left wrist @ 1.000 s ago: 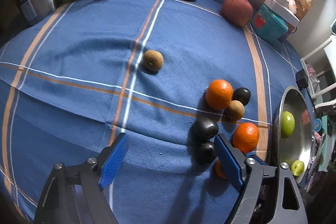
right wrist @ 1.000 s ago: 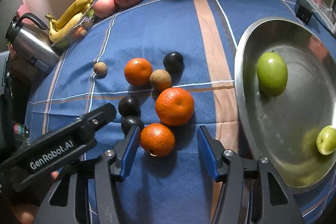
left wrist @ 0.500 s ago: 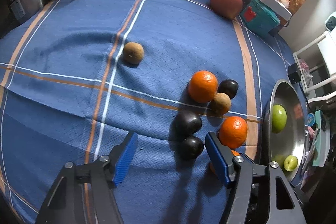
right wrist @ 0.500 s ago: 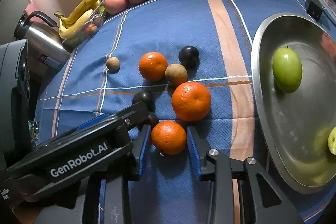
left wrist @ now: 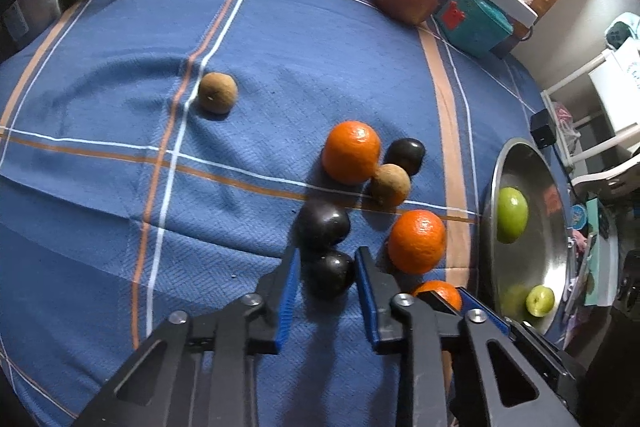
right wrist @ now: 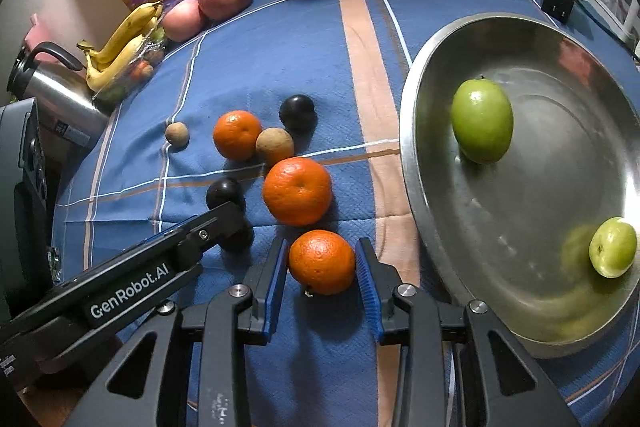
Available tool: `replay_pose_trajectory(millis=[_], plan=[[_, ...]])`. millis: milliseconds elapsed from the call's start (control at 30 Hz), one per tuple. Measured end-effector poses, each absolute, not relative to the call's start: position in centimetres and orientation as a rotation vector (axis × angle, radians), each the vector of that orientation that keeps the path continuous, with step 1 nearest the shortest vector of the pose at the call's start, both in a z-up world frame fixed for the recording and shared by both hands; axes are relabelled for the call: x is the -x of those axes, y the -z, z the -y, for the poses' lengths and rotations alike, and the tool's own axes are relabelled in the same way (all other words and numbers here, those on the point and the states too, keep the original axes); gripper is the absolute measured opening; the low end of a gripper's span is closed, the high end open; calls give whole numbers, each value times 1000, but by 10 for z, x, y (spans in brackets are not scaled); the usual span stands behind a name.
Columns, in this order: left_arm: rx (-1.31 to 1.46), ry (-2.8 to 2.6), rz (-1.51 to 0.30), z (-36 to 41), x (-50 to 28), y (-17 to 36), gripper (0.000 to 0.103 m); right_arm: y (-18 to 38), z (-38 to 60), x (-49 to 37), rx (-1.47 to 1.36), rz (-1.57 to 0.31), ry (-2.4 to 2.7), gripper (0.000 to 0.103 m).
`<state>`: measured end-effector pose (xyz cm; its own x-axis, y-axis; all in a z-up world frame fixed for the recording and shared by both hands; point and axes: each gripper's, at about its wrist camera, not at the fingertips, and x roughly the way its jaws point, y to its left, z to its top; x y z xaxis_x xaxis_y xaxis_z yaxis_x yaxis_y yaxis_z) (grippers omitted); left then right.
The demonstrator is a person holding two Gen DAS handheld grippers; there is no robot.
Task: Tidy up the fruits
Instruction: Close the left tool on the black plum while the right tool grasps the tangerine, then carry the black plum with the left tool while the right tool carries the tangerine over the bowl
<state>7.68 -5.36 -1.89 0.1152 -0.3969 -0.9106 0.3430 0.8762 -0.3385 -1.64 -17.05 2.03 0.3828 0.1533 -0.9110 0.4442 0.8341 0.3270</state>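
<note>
"GenRobot.AI" – left claw (right wrist: pixel 236 227), clamping plum (left wrist: pixel 332 273)

Both views ride on hand-held grippers and look steeply down along their own fingers at the blue-clothed worktop (left wrist: pixel 280 39), close above it.

The left wrist view has its blue-padded fingers (left wrist: pixel 289 287) at the bottom edge, a dark plum (left wrist: pixel 332 273) between them, and the steel bowl (left wrist: pixel 548 267) squeezed against the frame's right side.

The right wrist view sits nearer the bowl (right wrist: pixel 532 267), which fills the space right of its fingers (right wrist: pixel 276 279); an orange (right wrist: pixel 322 262) lies between them.

They share the fruit cluster beyond the fingers, the bowl and the far bananas (right wrist: pixel 120 43). The left gripper's body enters the right view from the lower left.
</note>
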Motion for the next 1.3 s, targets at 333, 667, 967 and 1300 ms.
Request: replay_pose_trajectory(millis=[333,667,967,1300], plan=[[66,553,-1346,55,-75,16,21,-22,171,18,-595,-1177,203,36],[98,561,-1272,46,-75,-14,20,-38,178,26,-610,-1123,196,36],[81,576,-1233,46,-71,-28,20,-59,188,35,-613,-1056,216,36],[11,647,-1204,76,-53,-38,20,-60,225,51,-620,-1039,370,36]])
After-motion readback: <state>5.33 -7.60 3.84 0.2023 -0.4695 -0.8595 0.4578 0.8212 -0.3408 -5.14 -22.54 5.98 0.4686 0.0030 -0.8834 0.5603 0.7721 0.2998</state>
